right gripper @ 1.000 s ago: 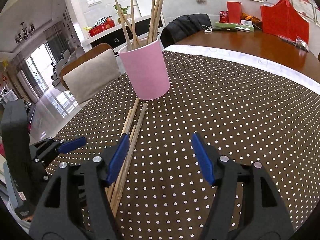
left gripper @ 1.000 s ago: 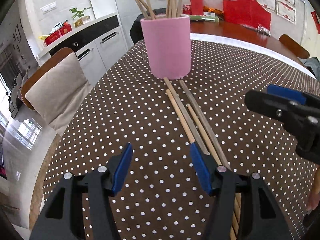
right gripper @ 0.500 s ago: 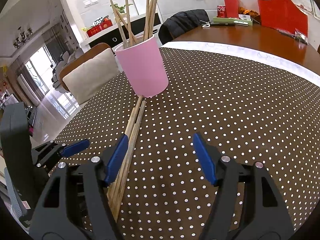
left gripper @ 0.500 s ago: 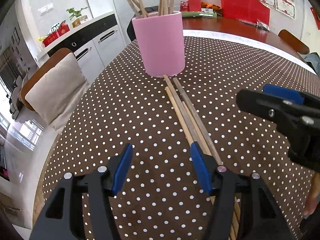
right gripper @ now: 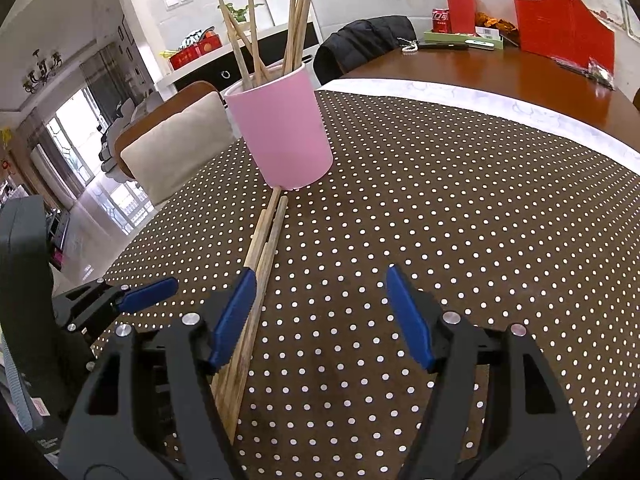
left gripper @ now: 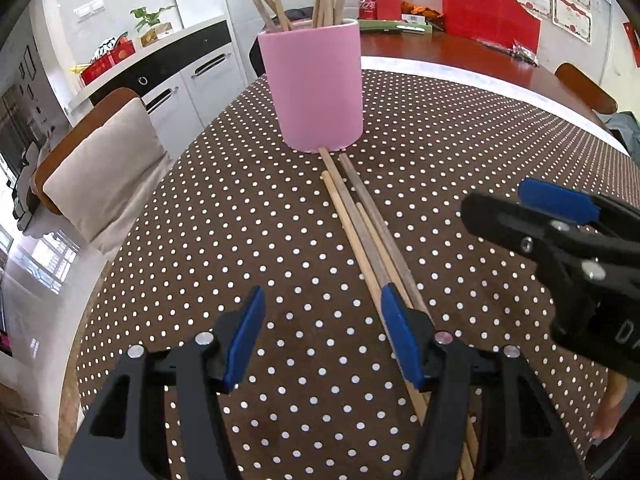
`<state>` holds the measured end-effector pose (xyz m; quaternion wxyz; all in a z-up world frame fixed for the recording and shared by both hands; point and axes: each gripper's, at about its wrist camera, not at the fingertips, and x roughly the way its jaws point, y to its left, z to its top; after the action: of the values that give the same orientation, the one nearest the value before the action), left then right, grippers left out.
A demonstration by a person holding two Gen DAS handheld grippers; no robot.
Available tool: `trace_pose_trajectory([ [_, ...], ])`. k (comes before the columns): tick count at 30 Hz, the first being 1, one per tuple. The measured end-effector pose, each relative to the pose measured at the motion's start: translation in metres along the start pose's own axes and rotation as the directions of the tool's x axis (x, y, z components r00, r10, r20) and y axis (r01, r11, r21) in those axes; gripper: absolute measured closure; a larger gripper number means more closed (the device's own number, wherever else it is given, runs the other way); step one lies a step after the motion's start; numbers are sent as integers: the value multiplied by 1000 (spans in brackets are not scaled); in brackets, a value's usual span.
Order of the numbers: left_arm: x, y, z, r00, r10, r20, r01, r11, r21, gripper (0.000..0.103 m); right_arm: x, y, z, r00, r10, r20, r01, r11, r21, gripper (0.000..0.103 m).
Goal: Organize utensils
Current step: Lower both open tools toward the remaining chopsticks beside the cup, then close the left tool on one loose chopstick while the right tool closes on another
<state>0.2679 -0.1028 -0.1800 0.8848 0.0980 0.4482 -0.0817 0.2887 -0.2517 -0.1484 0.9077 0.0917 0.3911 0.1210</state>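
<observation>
Pink and smooth-walled, the cylindrical holder (left gripper: 318,88) stands upright on a brown tablecloth (left gripper: 224,240) printed with small white dots, with several round wooden chopsticks (right gripper: 298,20) leaning out of its mouth at different angles. Four more loose chopsticks (left gripper: 362,224), slim pale and darker wood, lie in a tight bundle on the cloth, their far tips touching or just short of the holder's base, their near ends running under the grippers. The left gripper (left gripper: 322,338) hangs over the cloth with its black jaws and flat blue pads spread apart and nothing between them; the bundle passes beneath its right-hand finger. The right gripper (right gripper: 320,316) is likewise released and empty, the bundle lying under its left-hand finger. Behind the cloth the table shows polished reddish wood (right gripper: 480,68), and a beige cushion (left gripper: 104,160) pads a chair back beside it.
</observation>
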Motion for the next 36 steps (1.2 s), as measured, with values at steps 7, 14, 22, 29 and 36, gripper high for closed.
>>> trace_pose_trajectory([
  [7, 7, 5, 14, 998, -14, -67, 12, 1000, -26, 43, 1, 1, -1, 1000, -1, -2, 1, 1000, -2, 36],
  [14, 16, 23, 19, 990, -88, -113, 74, 989, -125, 43, -1, -2, -2, 1000, -2, 4, 2, 1000, 7, 35],
  [22, 24, 14, 23, 989, -55, -136, 43, 995, -89, 42, -2, -2, 0, 1000, -8, 10, 8, 1000, 1, 35],
  [29, 18, 33, 18, 991, -59, -124, 45, 993, -109, 61, -2, -5, 0, 1000, -9, 7, 9, 1000, 12, 35],
  [36, 14, 59, 5, 989, -92, -117, 71, 982, -173, 91, 12, 9, -6, 998, 3, -70, -8, 998, -69, 35],
])
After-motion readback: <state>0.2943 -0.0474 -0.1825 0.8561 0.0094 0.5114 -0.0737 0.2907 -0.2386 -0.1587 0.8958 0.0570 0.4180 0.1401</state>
